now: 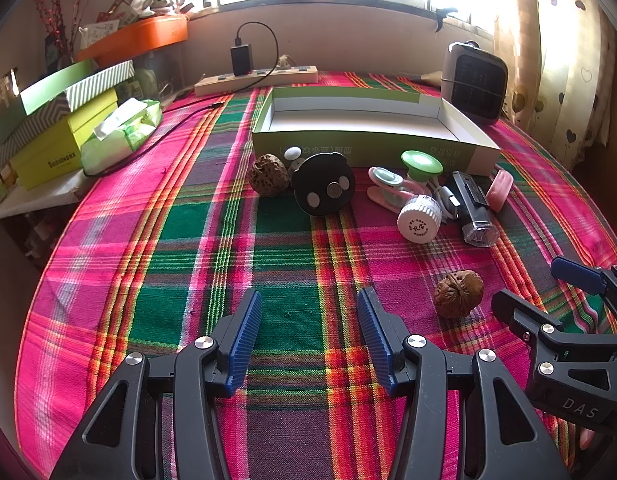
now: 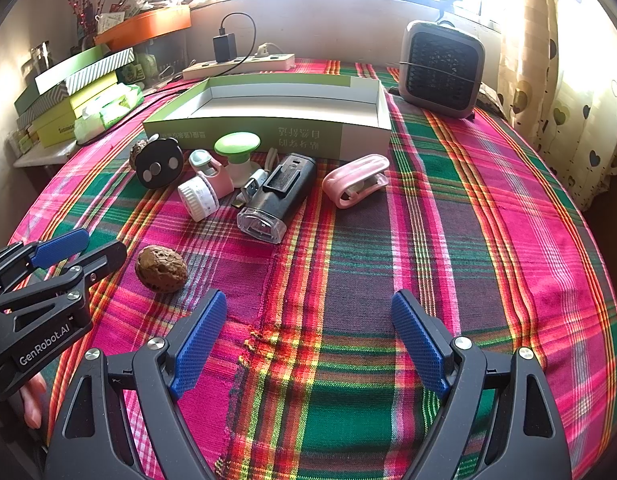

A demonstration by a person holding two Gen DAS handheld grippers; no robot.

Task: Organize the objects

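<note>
Brown wrinkled walnut [image 2: 161, 268] lies at 10 o'clock off right gripper [image 2: 308, 340], 2 o'clock off left gripper [image 1: 308, 340]; both sets of fingers spread, empty.

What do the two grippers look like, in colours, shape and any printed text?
Both are alike: black plastic frames with triangular cut-outs and round silver screws, each finger ending in a ribbed blue pad. The left gripper shows white "GenRobot.AI" lettering on its side in the right wrist view; the right gripper shows "DAS" in the left wrist view. No cables show. Bare fingertips appear beneath the left one.
</note>
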